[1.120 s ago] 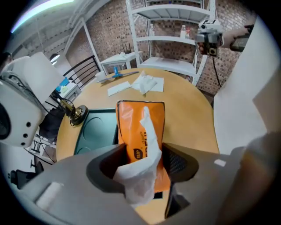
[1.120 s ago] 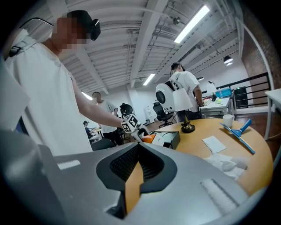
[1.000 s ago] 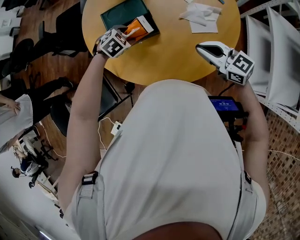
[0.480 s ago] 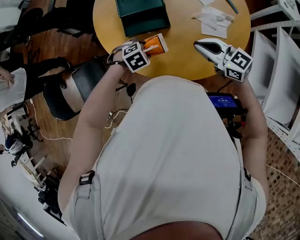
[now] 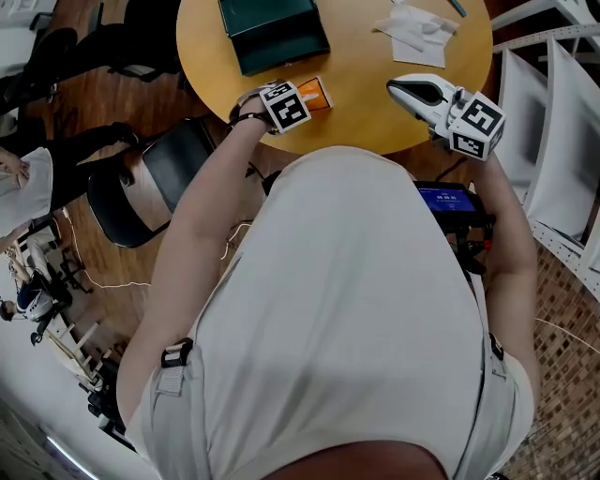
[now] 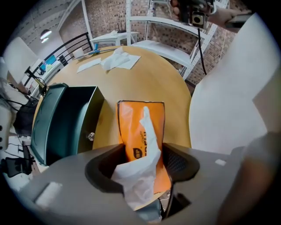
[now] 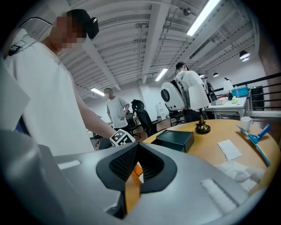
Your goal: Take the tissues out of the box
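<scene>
Left tongs [image 6: 141, 154] stand partly apart and are clamped on the orange tissue pack [image 6: 131, 125]. In the left gripper view we find 1 pad against each long side of the wrapper. 1 white tissue [image 6: 147, 143] rises out of the pack's top slot, and its loose end droops back between the pads toward the camera.

In the head view the pack sits over the round tabletop [image 5: 366, 84], close to the edge nearest the person. We cannot tell whether it rests on the wood or is lifted clear.

The dark green box [image 5: 272, 33] lies at 11 o'clock from the pack, near it but not touching. A heap of loose tissues [image 5: 412, 28] lies at 2 o'clock from the pack, well apart.

Right tongs [image 7: 138, 149] are at 3 o'clock from the pack, over the tabletop near its edge. Their pads meet at the tips and we see nothing held between them.

A device with a blue screen [image 5: 448, 204] sits at the person's right side, at 6 o'clock from the right tongs. A black chair [image 5: 155, 183] stands on the floor at 8 o'clock from the pack.
</scene>
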Demonstrator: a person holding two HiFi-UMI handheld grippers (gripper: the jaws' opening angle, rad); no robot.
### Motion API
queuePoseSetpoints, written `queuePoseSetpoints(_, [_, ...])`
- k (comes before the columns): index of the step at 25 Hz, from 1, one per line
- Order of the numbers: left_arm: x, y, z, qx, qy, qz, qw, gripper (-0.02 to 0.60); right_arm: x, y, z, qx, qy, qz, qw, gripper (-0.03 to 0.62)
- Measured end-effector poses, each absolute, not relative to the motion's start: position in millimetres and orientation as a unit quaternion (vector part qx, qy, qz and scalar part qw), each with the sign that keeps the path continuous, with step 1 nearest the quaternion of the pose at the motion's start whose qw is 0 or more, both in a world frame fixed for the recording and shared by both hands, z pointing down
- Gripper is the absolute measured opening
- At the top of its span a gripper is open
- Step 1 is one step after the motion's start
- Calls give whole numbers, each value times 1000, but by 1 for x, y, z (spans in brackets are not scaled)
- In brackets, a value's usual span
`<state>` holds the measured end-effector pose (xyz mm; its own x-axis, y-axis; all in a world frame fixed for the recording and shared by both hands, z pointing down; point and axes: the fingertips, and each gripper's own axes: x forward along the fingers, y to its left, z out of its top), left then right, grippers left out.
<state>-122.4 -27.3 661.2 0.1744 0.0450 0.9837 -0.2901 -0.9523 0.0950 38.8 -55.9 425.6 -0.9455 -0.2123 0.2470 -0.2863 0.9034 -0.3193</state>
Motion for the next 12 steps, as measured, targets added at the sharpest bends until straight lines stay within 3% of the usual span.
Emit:
queuePoseSetpoints(7, [-123,-32,658,757,-87,633,136,355,47,-55,426,136,-970,178,98,0])
queuePoseSetpoints(12, [-121,-54,594,810,-180,545,121,358,45,-60,424,137,-970,177,100,0])
